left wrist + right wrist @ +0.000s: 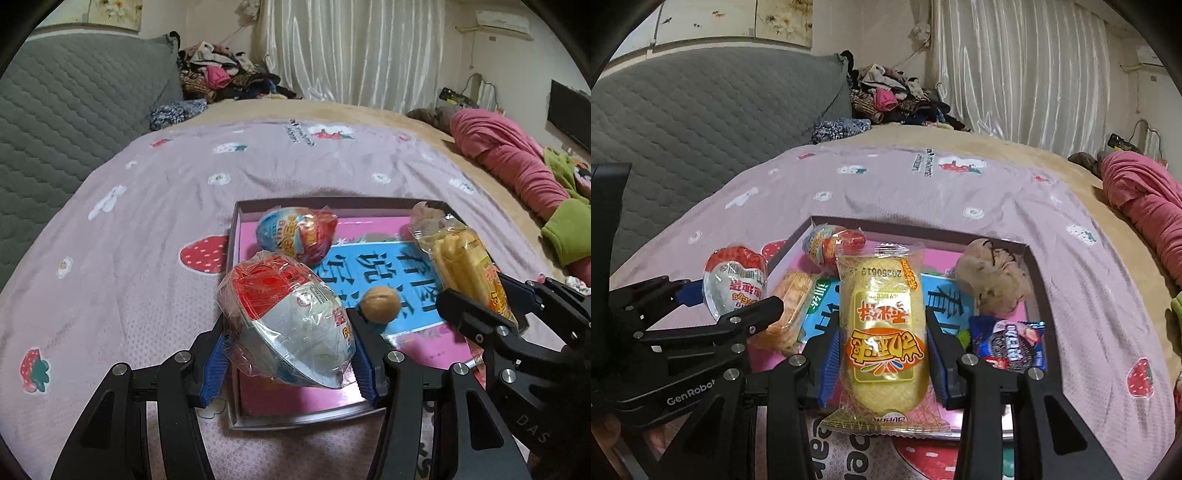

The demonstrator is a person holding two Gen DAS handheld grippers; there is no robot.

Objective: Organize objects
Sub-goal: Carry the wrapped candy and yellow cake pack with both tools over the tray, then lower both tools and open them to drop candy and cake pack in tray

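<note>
My left gripper (291, 354) is clamped across the wide middle of the red-and-white wrapped egg (288, 325), held above the near left corner of the box (236, 214); its loose film looks slick and the shell underneath thin, so I judge a light squeeze at the widest part safest. My right gripper (882, 354) pinches the yellow rice-cracker packet (882, 328) by its flanks over the box's near edge, and it seems light, puffy and brittle inside, so I would hold its sides gently, not crush it.
</note>
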